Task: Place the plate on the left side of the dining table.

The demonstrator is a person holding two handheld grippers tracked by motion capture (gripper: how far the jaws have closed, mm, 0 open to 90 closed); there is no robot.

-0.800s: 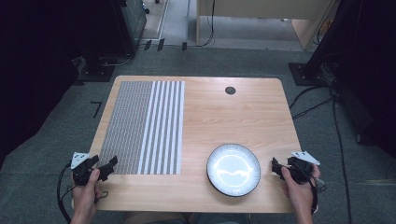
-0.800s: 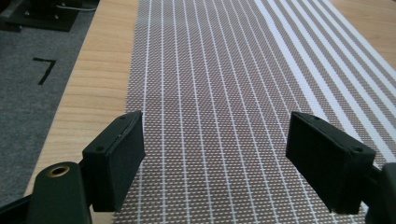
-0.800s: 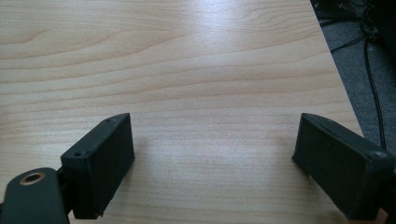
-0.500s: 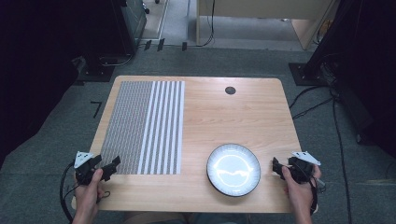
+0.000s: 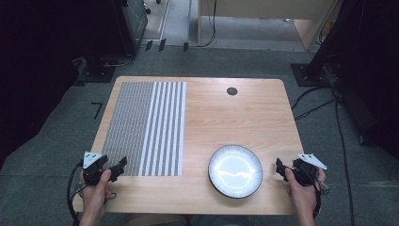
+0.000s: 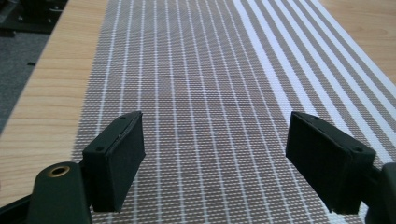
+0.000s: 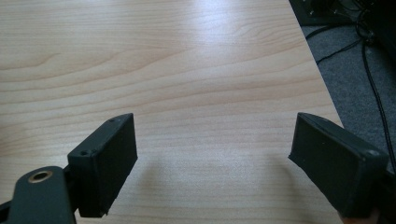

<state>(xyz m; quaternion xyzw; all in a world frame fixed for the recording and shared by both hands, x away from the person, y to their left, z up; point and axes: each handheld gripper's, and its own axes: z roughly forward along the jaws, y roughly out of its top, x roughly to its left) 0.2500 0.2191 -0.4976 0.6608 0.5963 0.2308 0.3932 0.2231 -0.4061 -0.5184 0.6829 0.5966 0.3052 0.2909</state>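
I am watching the left gripper (image 5: 118, 165) sitting at the near left corner of the wooden table (image 5: 226, 117), gripped by the person's left hand (image 5: 95, 186). In the left gripper view its jaws are standing wide apart with nothing between them, hovering over the near edge of the woven placemat (image 6: 201, 93). That placemat (image 5: 146, 127) is lying flat on the left half of the table, fine grey weave on its left part and bold white stripes on its right. Moving right, I am seeing a dark-rimmed plate (image 5: 235, 170) resting near the front edge, just beside the mat's corner but apart from it. Farther right, the right gripper (image 5: 281, 167) is held by the right hand (image 5: 303, 188) near the table's right edge, its jaws also spread wide and empty over bare wood (image 7: 187, 70).
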